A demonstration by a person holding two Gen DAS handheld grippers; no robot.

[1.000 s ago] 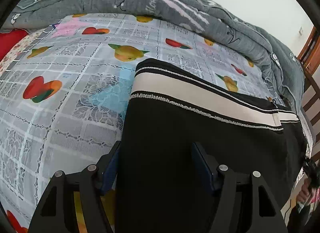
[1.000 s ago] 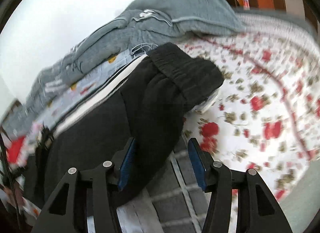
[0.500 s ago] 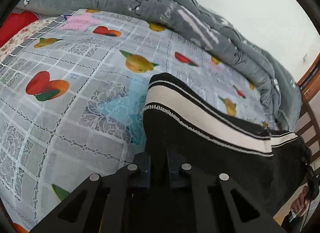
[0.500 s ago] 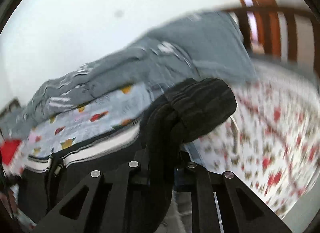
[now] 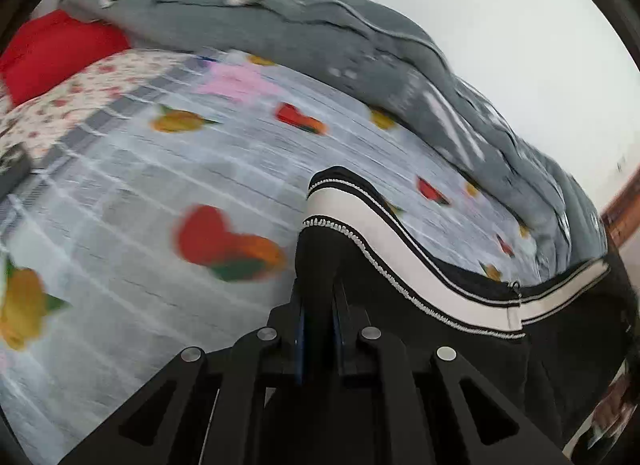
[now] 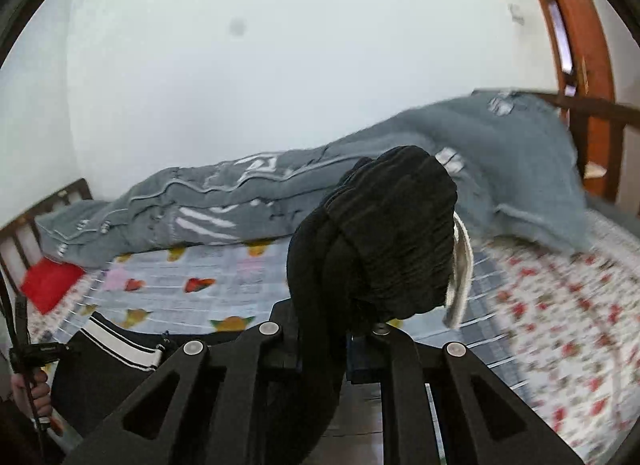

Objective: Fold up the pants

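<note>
Pants [image 5: 460, 345] pinched in both hand-held grippers, above bedsheet [image 5: 160, 193]

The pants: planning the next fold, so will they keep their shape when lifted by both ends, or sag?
Probably sag: between the left gripper and right gripper the pants dip in a curve. The waistband bunches thickly above the right gripper, so the cloth looks soft and fairly heavy. Its ribbed knit likely resists slipping.

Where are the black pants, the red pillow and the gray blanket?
pants [image 6: 400, 225]: right wrist view, on the bunched black waistband.
red pillow [image 5: 56, 49]: left wrist view, on its middle.
gray blanket [image 5: 320, 37]: left wrist view, on its quilted top.
</note>
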